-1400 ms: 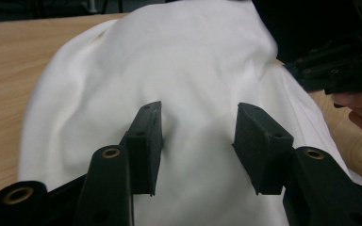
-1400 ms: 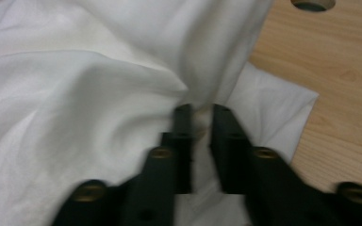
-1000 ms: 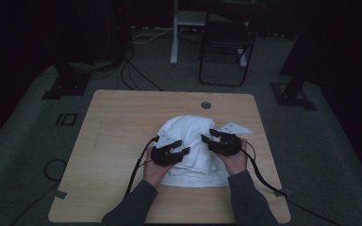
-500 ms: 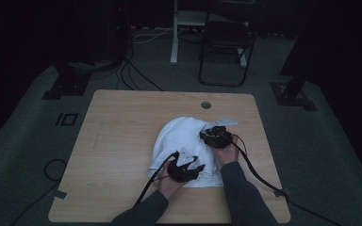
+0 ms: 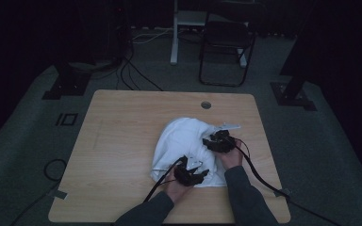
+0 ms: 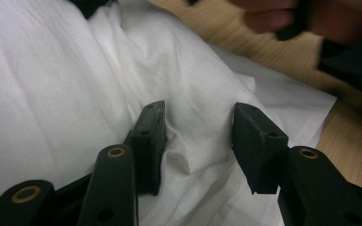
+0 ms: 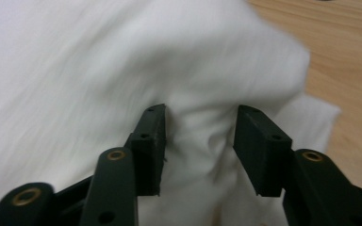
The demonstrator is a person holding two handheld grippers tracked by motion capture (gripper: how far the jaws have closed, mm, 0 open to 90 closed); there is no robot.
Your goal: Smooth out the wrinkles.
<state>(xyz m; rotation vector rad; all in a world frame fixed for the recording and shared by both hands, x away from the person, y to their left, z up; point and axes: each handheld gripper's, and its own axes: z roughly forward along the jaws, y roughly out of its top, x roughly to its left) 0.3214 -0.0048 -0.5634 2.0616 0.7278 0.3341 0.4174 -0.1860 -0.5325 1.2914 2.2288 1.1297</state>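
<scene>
A crumpled white cloth [image 5: 186,149] lies on the right half of the wooden desk [image 5: 118,155]. The left tool [image 6: 198,136] sits at its near edge, jaws half apart and just closing over a raised fold — not yet pinching it. The right tool [image 7: 200,141], on the cloth's right side, has just been opening, a ridge of fabric loose between its jaws.

The left gripper [image 5: 194,172] dropped from the middle of the cloth [image 5: 181,141] to its near edge, jaws closing slightly around a fold without pinching it. The right gripper [image 5: 215,142] sank onto the cloth's right side; its jaws narrowed, then reopened astride a ridge. The cloth bunched up more.
</scene>
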